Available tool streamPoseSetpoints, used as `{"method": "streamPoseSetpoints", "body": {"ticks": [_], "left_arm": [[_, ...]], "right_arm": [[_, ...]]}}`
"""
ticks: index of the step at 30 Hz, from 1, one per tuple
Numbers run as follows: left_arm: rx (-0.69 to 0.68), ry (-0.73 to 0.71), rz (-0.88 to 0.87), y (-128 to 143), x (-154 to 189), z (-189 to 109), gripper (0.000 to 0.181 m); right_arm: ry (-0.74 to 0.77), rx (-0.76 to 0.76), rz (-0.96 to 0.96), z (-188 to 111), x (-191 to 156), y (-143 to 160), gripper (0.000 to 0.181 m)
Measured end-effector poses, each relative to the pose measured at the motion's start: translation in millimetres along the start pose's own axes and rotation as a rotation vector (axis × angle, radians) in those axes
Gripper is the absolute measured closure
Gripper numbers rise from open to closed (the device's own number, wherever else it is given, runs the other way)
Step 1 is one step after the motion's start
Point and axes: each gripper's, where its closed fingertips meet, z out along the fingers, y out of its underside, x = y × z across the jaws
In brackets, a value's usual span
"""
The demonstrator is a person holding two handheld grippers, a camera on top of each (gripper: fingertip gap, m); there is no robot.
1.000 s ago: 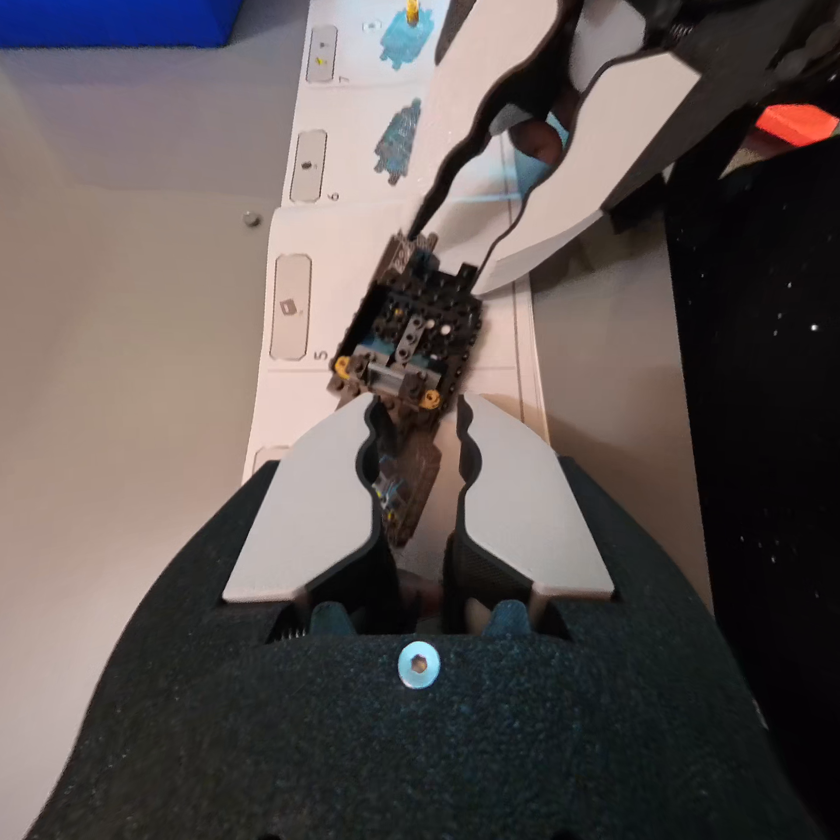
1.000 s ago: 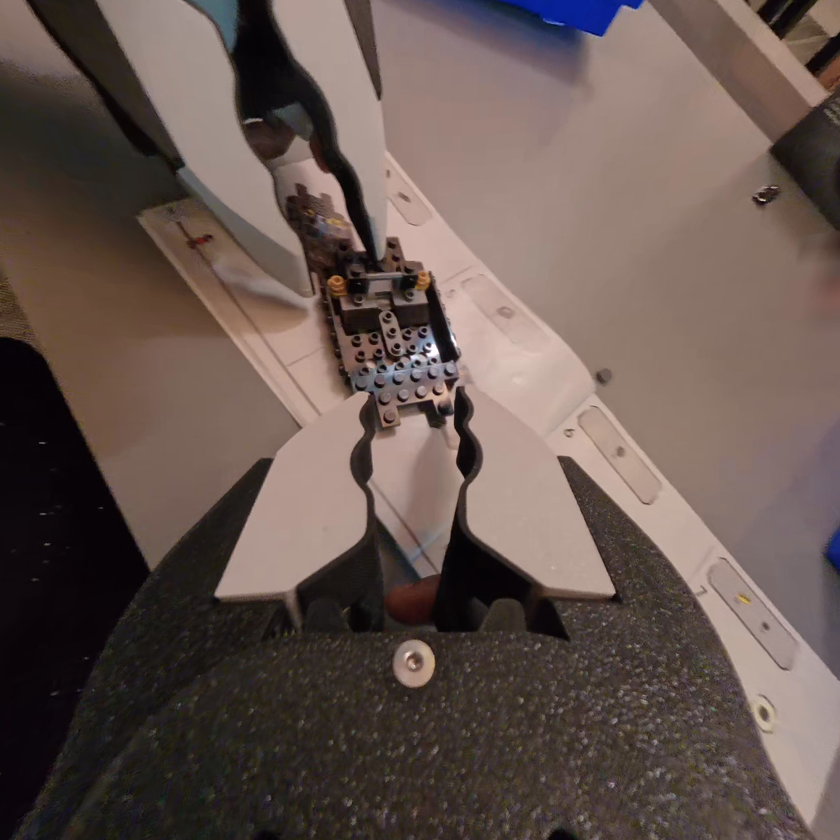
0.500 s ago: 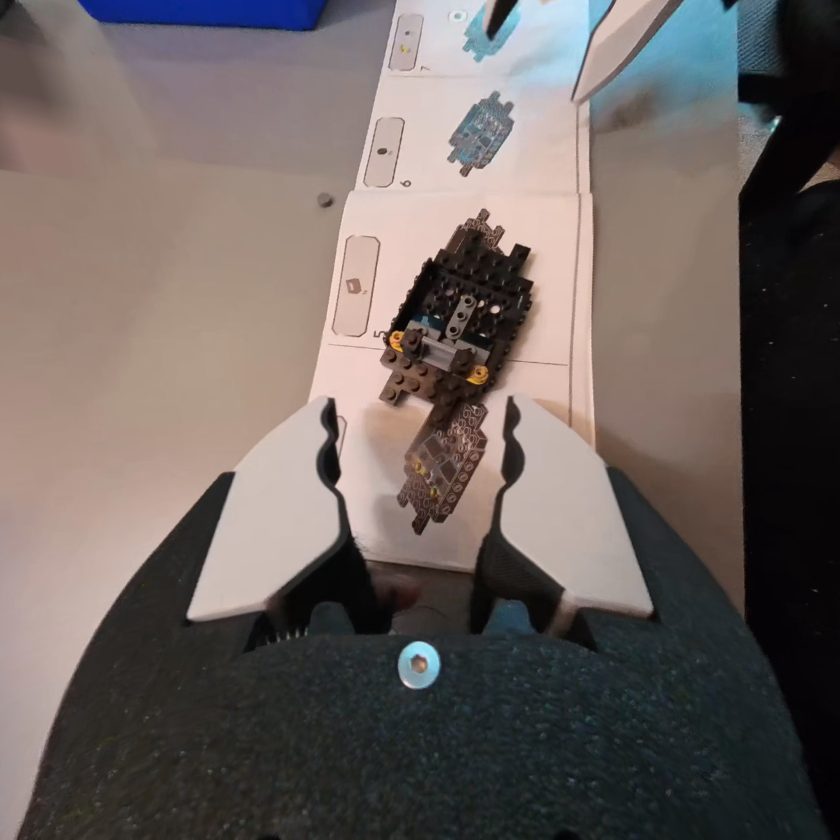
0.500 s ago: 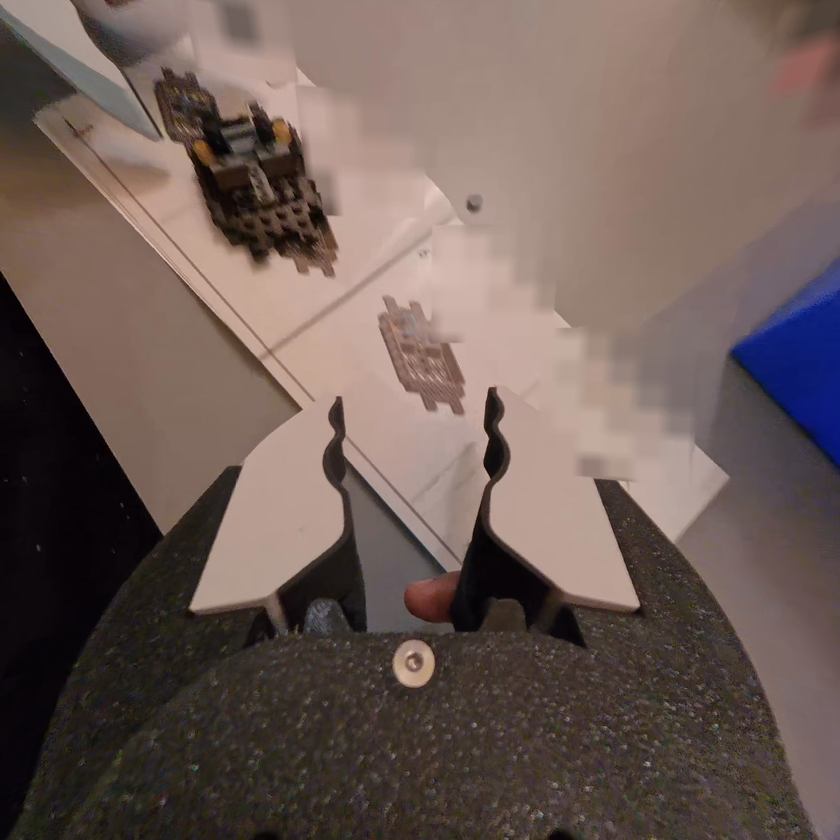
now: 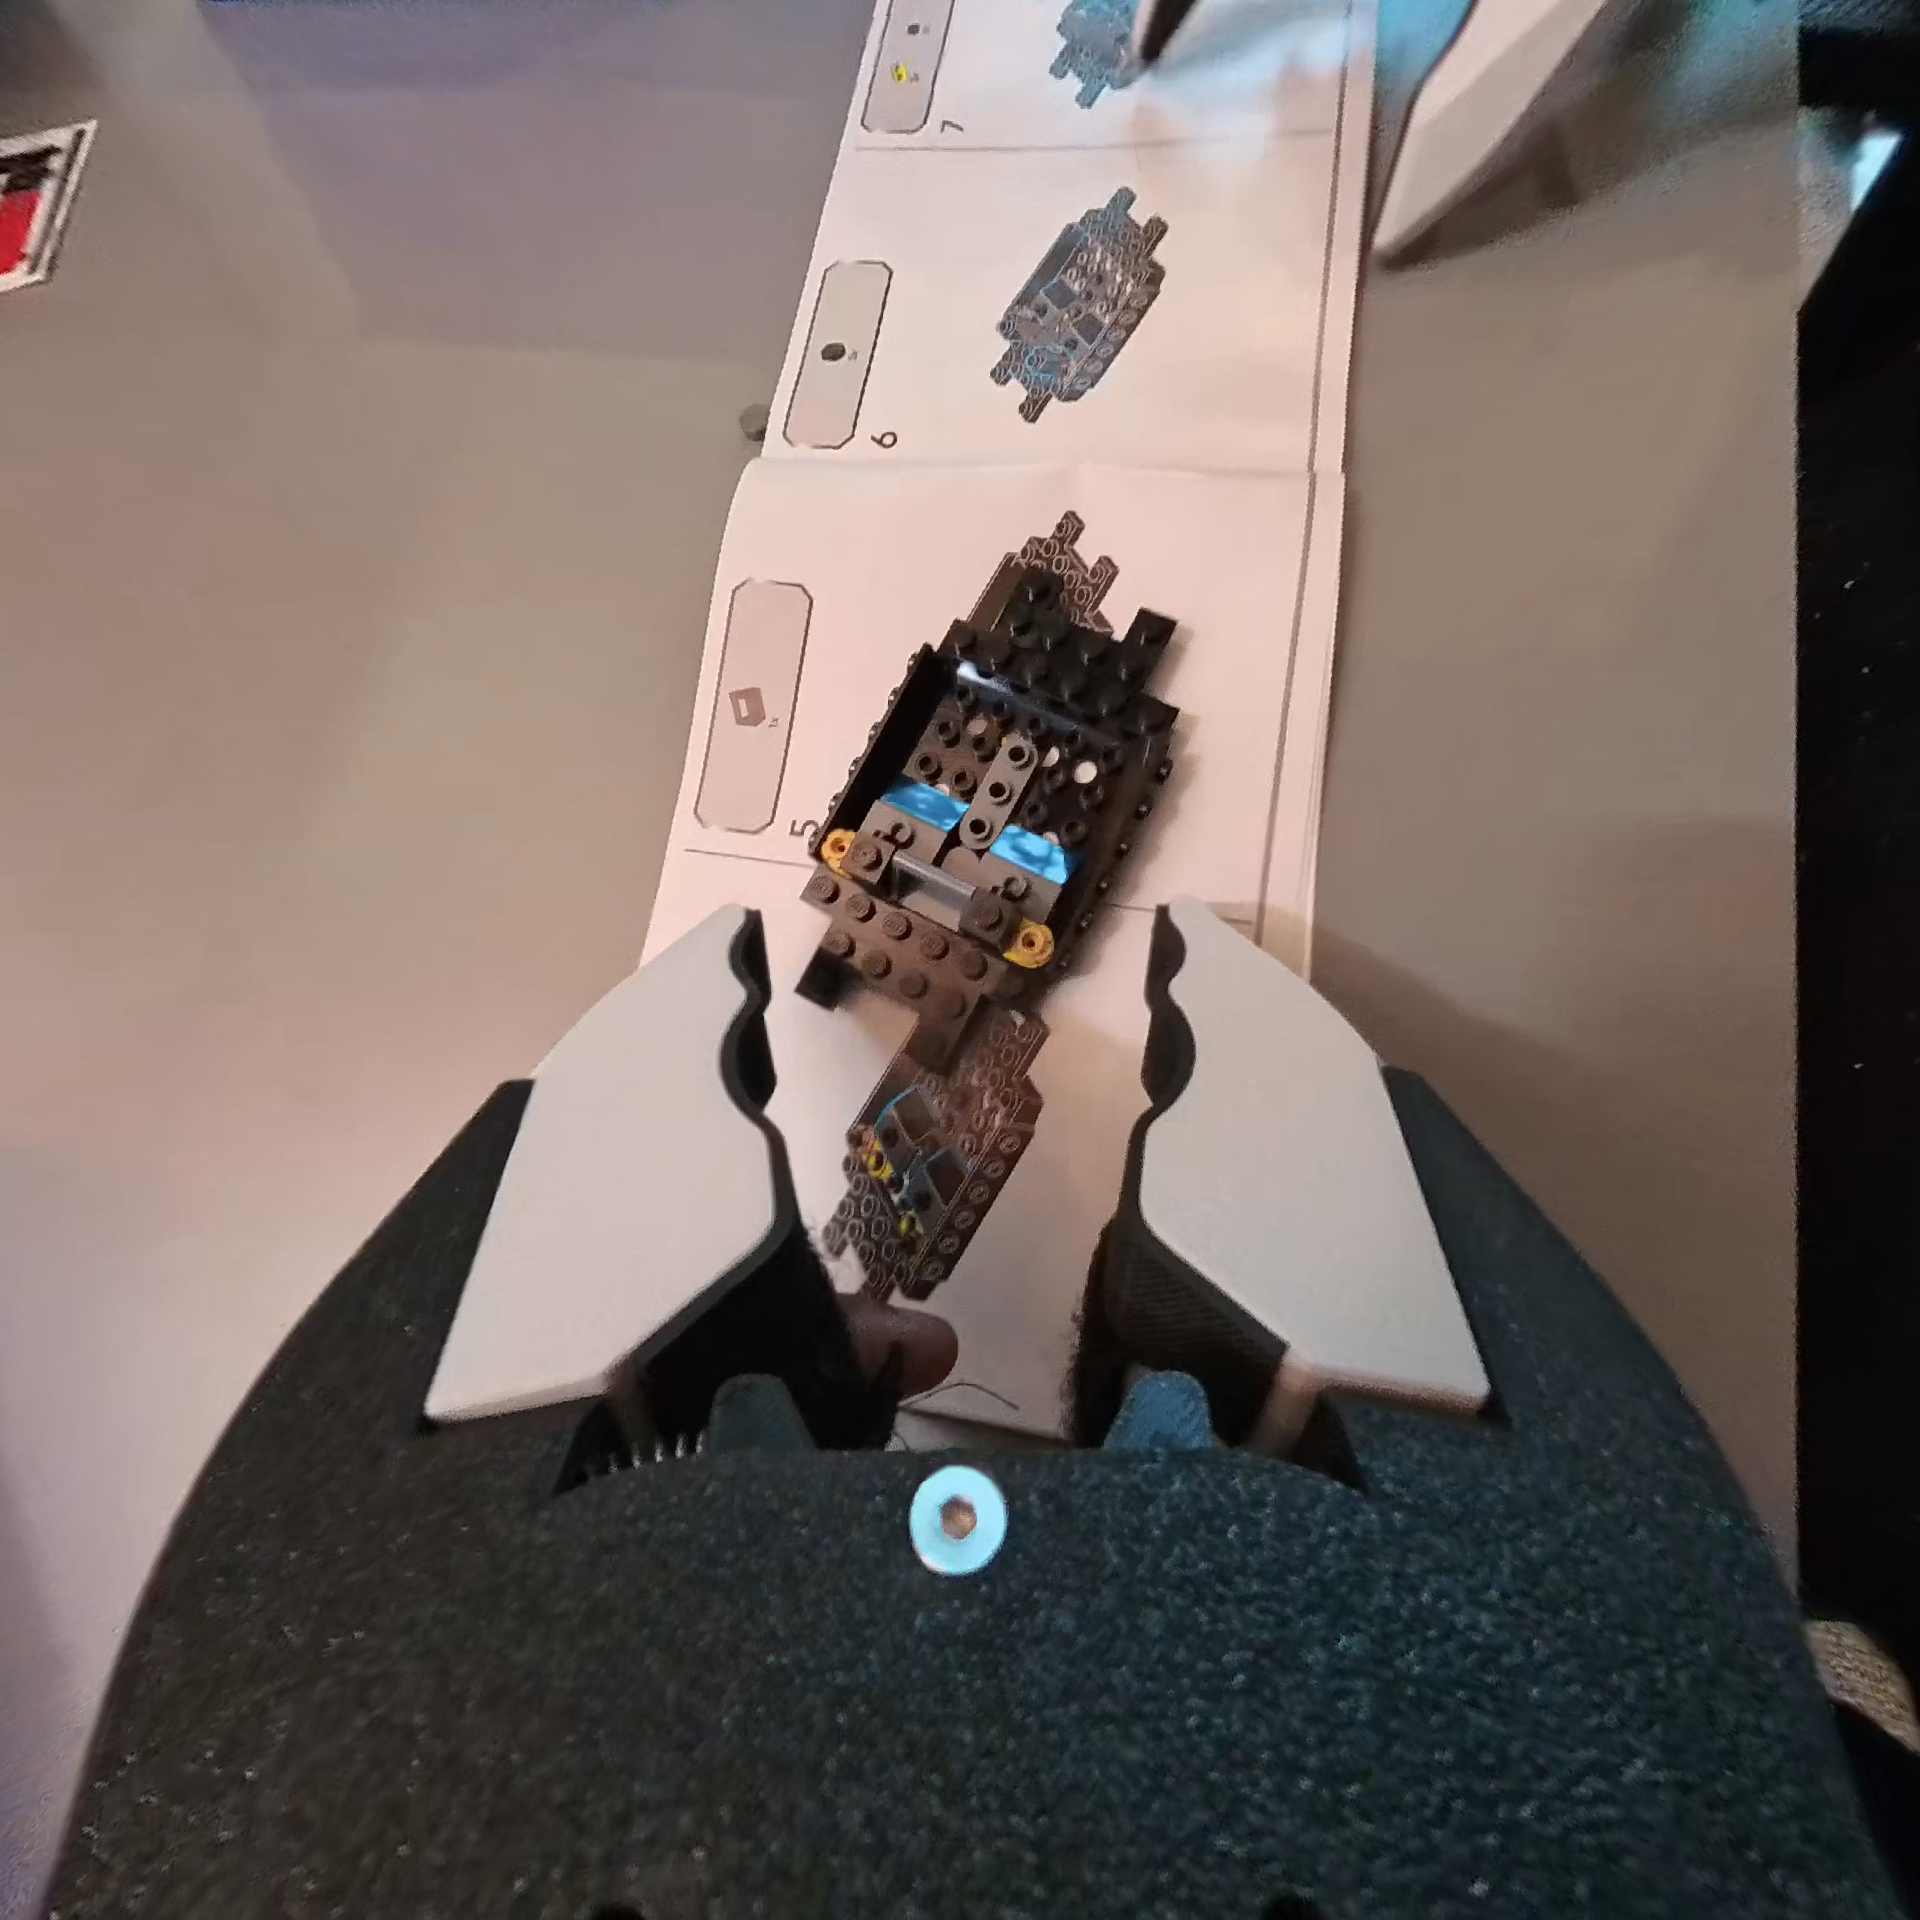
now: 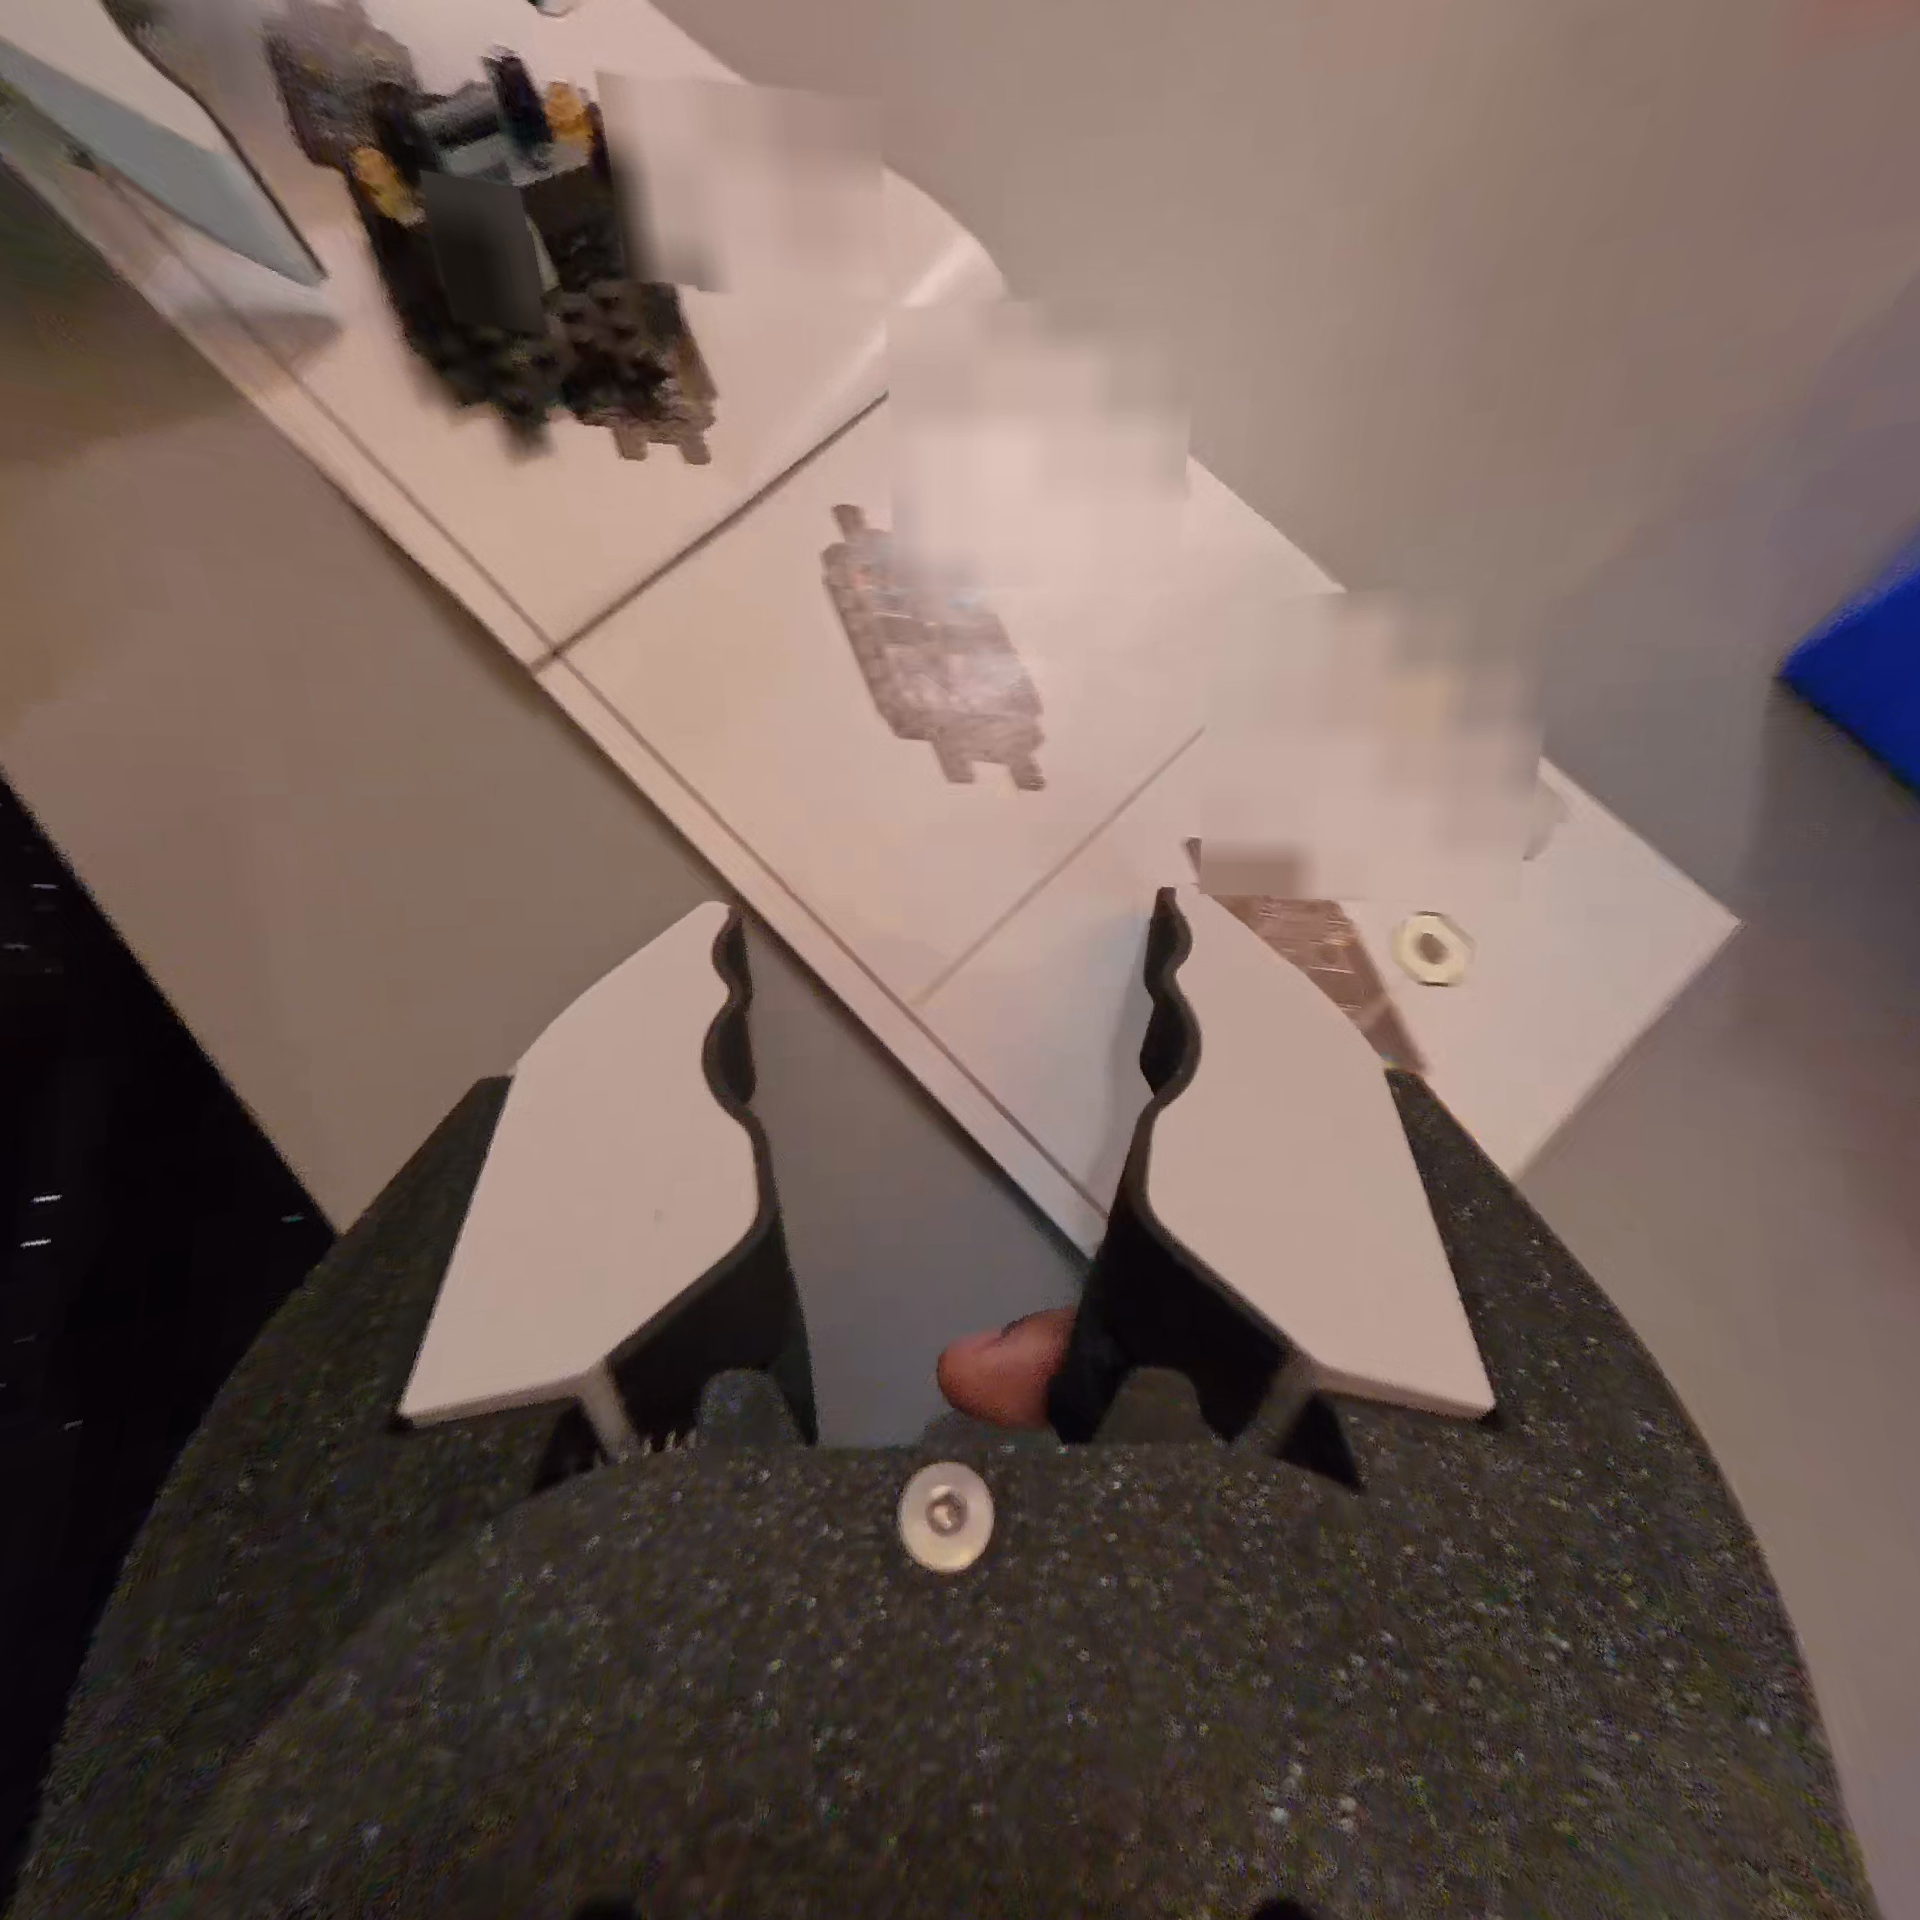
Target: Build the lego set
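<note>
— What does the lego look like?

— It is a small black lego build [image 5: 997,800] made of flat studded plates, with low walls round an open middle. It has two shiny blue tiles, a grey bar across the near end, and a tiny yellow round piece at each near corner. It is not finished.

— Where is it?

— It lies flat on the long white folded paper instruction sheet [image 5: 1195,540], partly over a printed drawing. The sheet lies on the grey table [image 5: 364,727].

— What are your fingers doing?

— My left gripper [image 5: 956,920] is spread wide and holds nothing. The lego build sits just past my fingertips, with its near end right between them, not touching that I can see. My right gripper [image 6: 945,909] is wide open too, and empty. It is well away from the lego build, over the near edge of the sheet. From there the lego build [image 6: 520,239] looks blurry, far off at the top left.

— What else is around the lego build?

— A small grey stud [image 5: 752,421] sits on the table just left of the sheet, farther away than the lego build. A little silver ring [image 6: 1432,948] lies on the sheet's far end, well apart from the lego build. A blue box [image 6: 1860,665] is off to the side on the table. A red and white sticker [image 5: 36,203] is far to the left.

— Is anything in the way?

— I see nothing between my left fingertips and the lego build.
</note>
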Motion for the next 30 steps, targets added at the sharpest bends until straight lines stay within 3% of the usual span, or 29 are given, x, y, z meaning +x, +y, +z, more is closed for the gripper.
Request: {"method": "streamPoseSetpoints", "body": {"ticks": [6, 9, 14, 17, 21, 26, 30], "left_arm": [[0.025, -0.024, -0.010, 1.5, -3.7, -5.0, 0.119], [0.046, -0.053, -0.009, -0.4, -4.6, -4.4, 0.121], [0.014, -0.070, -0.015, 9.3, -7.0, -4.0, 0.122], [0.009, -0.071, -0.023, 12.4, -8.7, -4.7, 0.122], [0.021, -0.070, -0.024, 12.4, -8.1, -5.0, 0.123], [0.024, -0.062, -0.029, 12.0, -7.3, -4.1, 0.126], [0.035, -0.064, -0.036, 12.1, -8.4, -4.0, 0.125]], "right_arm": [[-0.008, 0.022, 0.014, -32.7, 23.3, 10.5, 0.101], [0.067, -0.028, -0.016, -51.1, 41.8, 20.1, 0.099], [0.074, -0.092, 0.025, -67.9, 53.4, 34.7, 0.119], [0.059, -0.069, 0.049, -61.7, 51.2, 33.3, 0.135], [-0.076, 0.068, 0.060, -38.1, 15.3, 0.9, 0.148], [-0.157, 0.190, 0.061, 8.0, -38.3, -43.8, 0.111], [-0.124, 0.181, -0.035, 38.4, -53.8, -72.5, 0.096]]}}
